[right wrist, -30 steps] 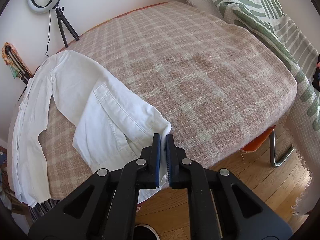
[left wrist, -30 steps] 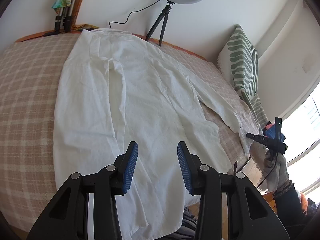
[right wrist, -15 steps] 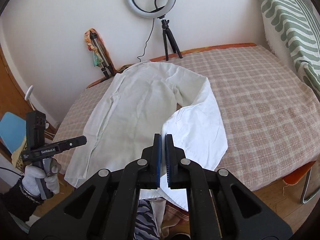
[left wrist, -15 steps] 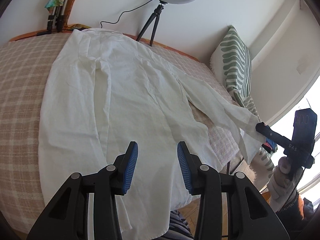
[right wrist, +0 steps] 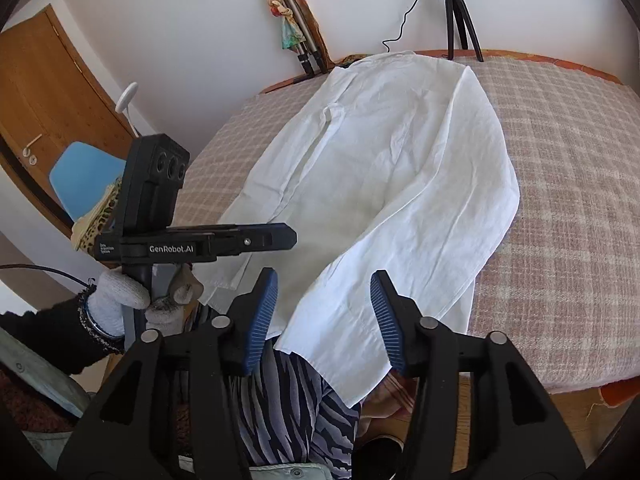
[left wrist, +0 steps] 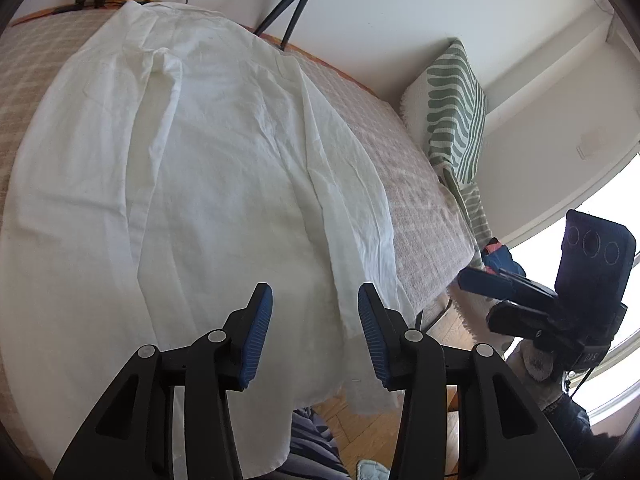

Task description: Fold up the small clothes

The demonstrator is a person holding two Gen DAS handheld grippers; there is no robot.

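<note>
Item: white shirt — long-sleeved, spread flat on a bed with a plaid blanket.
Position: body on the blanket; the hem end hangs over the near edge of the bed, above the person's striped trousers.
Long axis: runs from the collar, at the far edge by the wall and the tripod, to the hem at the near edge — collar points away from the person.
Right side: sleeve laid over the body, its cuff end draped down near the hem; the fold edge curves along the blanket.
Left side: appears not yet folded, judged from the flat, wide panel in the left wrist view.
Left tongs: open, holding nothing, above the shirt near the hem.
Right tongs: open, holding nothing, above the draped sleeve end.
Step in hand (judged): sleeve just laid; next grip likely on the left side.
Handling advice: pinch a single layer at the side seam, lift low, carry it straight across parallel to the long axis, and lay it without dragging the sleeve already placed.
Risk: thin cloth creases easily; the overhanging hem may pull the shirt toward the floor.
</note>
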